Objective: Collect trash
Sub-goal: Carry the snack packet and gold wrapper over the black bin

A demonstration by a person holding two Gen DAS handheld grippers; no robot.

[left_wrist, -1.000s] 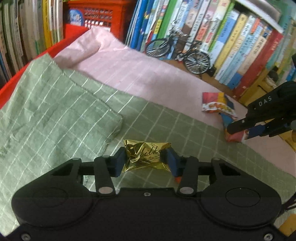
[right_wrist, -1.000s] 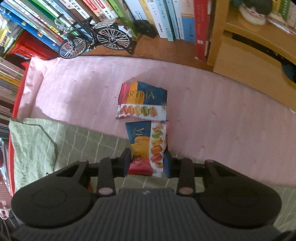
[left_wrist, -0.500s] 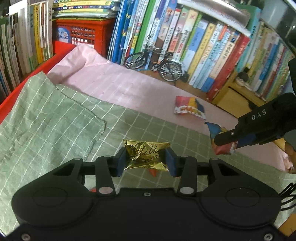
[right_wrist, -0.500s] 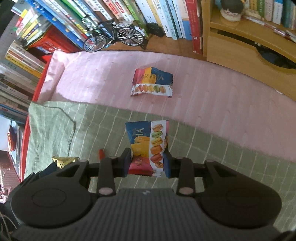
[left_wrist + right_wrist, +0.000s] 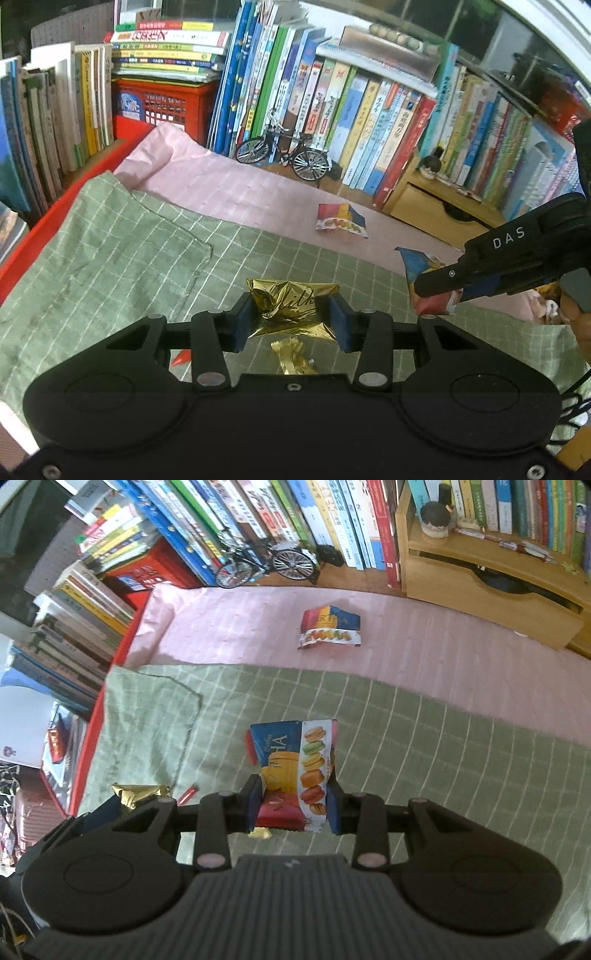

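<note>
Left gripper (image 5: 291, 317): blue pads pinching gold wrapper (image 5: 293, 306) w/ script lettering, crumpled, held clear of the green cloth (image 5: 110, 251). Right gripper (image 5: 293, 806): pads pinching macaron pack (image 5: 295, 768), blue/white/red, upright betw. the pads, also off the cloth; same pack seen at right of left-wrist view under the other gripper's black fingers. Loose trash: 2nd macaron pack (image 5: 330, 627) flat on pink cloth (image 5: 424, 657), well apart from both grippers, nr. the back; gold scrap (image 5: 293, 356) on green cloth just below the held wrapper; small red piece (image 5: 188, 793) on green cloth nr. left gripper. Surface: green checked cloth in front w/ 1 folded-over flap at left, overlapping pink striped cloth behind; whether a counter lies beneath, can't tell. Red edge (image 5: 55, 218) along left side. Surroundings: model bicycle (image 5: 282, 151) standing behind pink cloth, in front of a row of books (image 5: 369, 122); red crate (image 5: 166, 103) w/ stacked books on top at back left; wooden shelf unit (image 5: 491, 576) at back right w/ small dark-haired figurine (image 5: 437, 518) on it.
</note>
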